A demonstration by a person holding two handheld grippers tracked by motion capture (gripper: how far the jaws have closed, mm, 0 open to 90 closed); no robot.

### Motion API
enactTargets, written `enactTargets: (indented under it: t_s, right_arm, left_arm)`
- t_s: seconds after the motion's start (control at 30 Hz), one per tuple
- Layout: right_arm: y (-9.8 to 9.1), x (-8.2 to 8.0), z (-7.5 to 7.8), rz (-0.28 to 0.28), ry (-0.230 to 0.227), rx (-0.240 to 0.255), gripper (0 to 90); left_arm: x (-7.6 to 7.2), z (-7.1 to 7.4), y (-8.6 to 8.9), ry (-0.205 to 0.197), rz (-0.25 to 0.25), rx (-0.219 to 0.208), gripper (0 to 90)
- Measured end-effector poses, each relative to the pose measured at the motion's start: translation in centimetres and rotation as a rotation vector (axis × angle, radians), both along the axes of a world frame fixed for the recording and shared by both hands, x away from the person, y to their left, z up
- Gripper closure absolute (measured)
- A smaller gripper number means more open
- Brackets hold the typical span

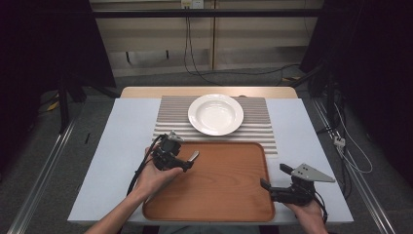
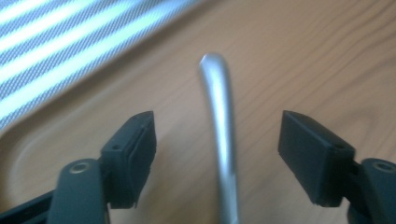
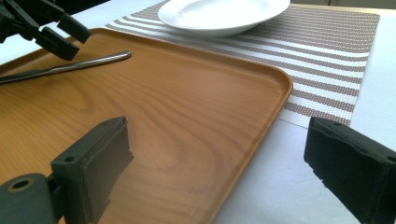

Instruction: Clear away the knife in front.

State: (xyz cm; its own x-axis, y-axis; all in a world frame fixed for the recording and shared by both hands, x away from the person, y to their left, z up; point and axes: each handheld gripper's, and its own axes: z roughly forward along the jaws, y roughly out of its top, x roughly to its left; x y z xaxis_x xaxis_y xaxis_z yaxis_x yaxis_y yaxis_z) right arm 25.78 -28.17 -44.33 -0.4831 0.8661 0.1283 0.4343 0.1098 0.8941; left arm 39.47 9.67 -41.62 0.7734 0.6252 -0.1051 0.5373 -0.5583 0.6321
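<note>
A silver metal utensil point(image 3: 84, 63) lies on the brown wooden tray point(image 1: 219, 195), near the tray's left side; its rounded handle end point(image 1: 194, 156) points toward the plate. My left gripper point(image 1: 186, 162) is open over it. In the left gripper view the handle point(image 2: 219, 135) runs up between the two jaws with a clear gap on each side. The right gripper view shows this left gripper point(image 3: 65, 37) just above the utensil. My right gripper point(image 1: 275, 176) is open and holds nothing. Its jaws straddle the tray's right edge point(image 3: 268, 107).
A white plate point(image 1: 215, 114) with nothing on it rests on a striped placemat point(image 1: 258, 126) beyond the tray. The white table surface point(image 1: 122, 146) flanks the tray on both sides. Cables hang behind the table.
</note>
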Motion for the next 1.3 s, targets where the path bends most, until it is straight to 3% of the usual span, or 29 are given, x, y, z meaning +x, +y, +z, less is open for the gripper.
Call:
enactTargets:
  t_s: [0.07, 0.1, 0.17, 0.23, 0.27, 0.3, 0.37, 0.43, 0.53, 0.77, 1.23, 1.3]
  right_arm:
    - [0.1, 0.0, 0.0, 0.005, -0.002, -0.006, 7.0]
    - [0.1, -0.1, 0.0, 0.005, -0.004, -0.010, 7.0]
    - [0.1, -0.1, 0.1, 0.004, -0.005, -0.012, 7.0]
    - [0.0, -0.1, 0.0, 0.002, -0.005, -0.009, 7.0]
    - [0.0, -0.1, 0.1, 0.000, -0.004, -0.009, 7.0]
    - [0.0, -0.1, 0.1, -0.001, -0.004, -0.009, 7.0]
    - [0.1, -0.1, 0.1, -0.001, -0.006, -0.011, 6.9]
    - [0.1, -0.1, 0.1, -0.001, -0.005, -0.014, 7.0]
    - [0.1, 0.0, 0.1, -0.003, -0.003, -0.013, 7.0]
    - [0.1, -0.2, 0.1, -0.003, -0.006, -0.014, 6.9]
    - [0.1, -0.2, 0.1, -0.003, -0.009, -0.016, 6.9]
    - [0.1, -0.3, 0.1, -0.005, -0.007, -0.016, 7.0]
  left_arm:
    - [-0.3, 0.1, -0.4, -0.046, -0.015, 0.011, 27.5]
    - [-0.4, 0.0, -0.5, -0.045, -0.027, -0.001, 29.7]
    - [-0.7, -0.3, -0.6, -0.028, -0.048, -0.020, 47.9]
    - [-0.8, -0.7, -0.8, -0.051, -0.061, 0.007, 60.8]
    - [-0.8, -0.8, -0.8, -0.044, -0.092, 0.015, 68.7]
    - [-0.8, -1.0, -0.9, -0.041, -0.111, 0.009, 74.1]
    - [-0.9, -1.3, -1.1, -0.043, -0.132, 0.035, 84.6]
    - [-1.0, -1.5, -1.3, -0.044, -0.147, 0.049, 90.0]
    - [-1.0, -1.9, -1.5, -0.048, -0.149, 0.088, 90.0]
    - [-0.8, -1.8, -1.1, -0.052, -0.143, 0.112, 90.0]
    - [-0.5, -1.7, 0.0, -0.040, -0.131, 0.130, 90.0]
    - [-0.4, -1.7, 0.2, -0.032, -0.127, 0.117, 90.0]
